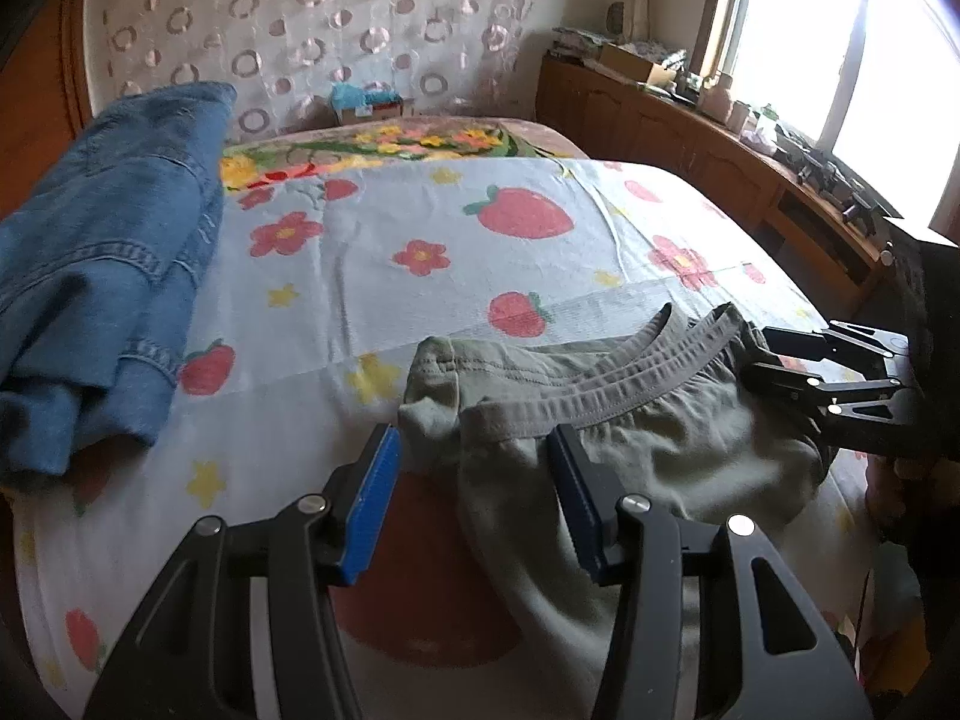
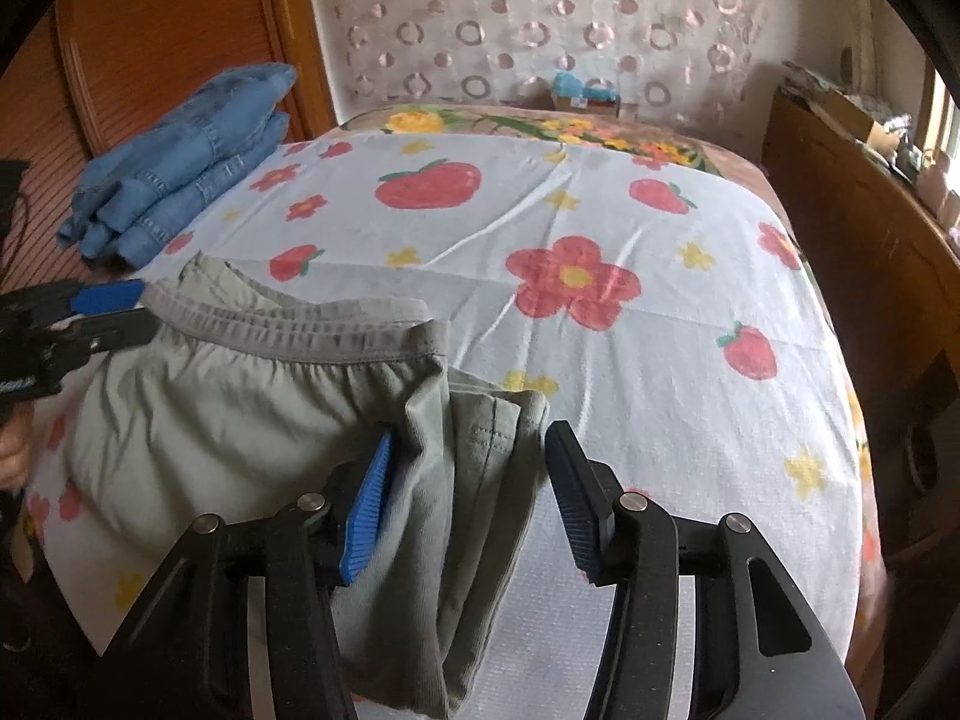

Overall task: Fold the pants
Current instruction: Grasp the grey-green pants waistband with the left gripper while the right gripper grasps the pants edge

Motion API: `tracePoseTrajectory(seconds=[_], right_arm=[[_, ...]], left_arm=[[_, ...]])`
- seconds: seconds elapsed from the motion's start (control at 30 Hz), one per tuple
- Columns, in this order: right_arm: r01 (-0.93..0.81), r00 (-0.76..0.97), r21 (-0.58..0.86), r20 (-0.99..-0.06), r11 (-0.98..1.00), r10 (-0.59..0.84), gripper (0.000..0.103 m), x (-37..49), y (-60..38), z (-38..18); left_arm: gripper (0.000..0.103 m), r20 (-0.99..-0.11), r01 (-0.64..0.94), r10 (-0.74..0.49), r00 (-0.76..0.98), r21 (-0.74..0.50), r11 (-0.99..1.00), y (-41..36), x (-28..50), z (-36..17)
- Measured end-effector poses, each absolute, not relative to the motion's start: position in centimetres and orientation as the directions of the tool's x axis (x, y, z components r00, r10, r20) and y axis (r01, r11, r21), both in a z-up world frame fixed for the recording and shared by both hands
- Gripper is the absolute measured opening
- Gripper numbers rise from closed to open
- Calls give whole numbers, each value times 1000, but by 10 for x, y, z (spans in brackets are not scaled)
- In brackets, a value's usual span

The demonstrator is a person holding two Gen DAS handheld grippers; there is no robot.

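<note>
My left gripper (image 1: 474,498) and right gripper (image 2: 468,498) both stand spread wide, gripping nothing, straddling the grey-green pants (image 2: 240,408) bunched at the near edge of the strawberry-print bedspread (image 2: 600,210). If I clamp only the top layer, the waistband (image 1: 600,384) could skew the fold. The legs hang off the edge, out of sight.

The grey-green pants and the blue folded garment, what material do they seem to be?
The grey-green pants: thin, matte woven cloth, probably cotton, with a gathered elastic waistband. The blue folded garment: denim, by its faded colour and heavy stitched seams.
</note>
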State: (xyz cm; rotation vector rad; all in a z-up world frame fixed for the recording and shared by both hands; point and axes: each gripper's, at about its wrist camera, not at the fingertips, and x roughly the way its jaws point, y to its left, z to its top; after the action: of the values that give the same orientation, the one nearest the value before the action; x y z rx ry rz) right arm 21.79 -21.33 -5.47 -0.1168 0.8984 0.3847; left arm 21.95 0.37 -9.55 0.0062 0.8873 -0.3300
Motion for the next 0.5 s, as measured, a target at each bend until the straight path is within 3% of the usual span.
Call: tracePoseTrajectory(seconds=[0.5], right_arm=[[-375, 565, 61, -776, 925, 280, 52, 216, -214, -55]], left_arm=[[58, -751, 338, -332, 570, -154, 929, 8, 233, -109]])
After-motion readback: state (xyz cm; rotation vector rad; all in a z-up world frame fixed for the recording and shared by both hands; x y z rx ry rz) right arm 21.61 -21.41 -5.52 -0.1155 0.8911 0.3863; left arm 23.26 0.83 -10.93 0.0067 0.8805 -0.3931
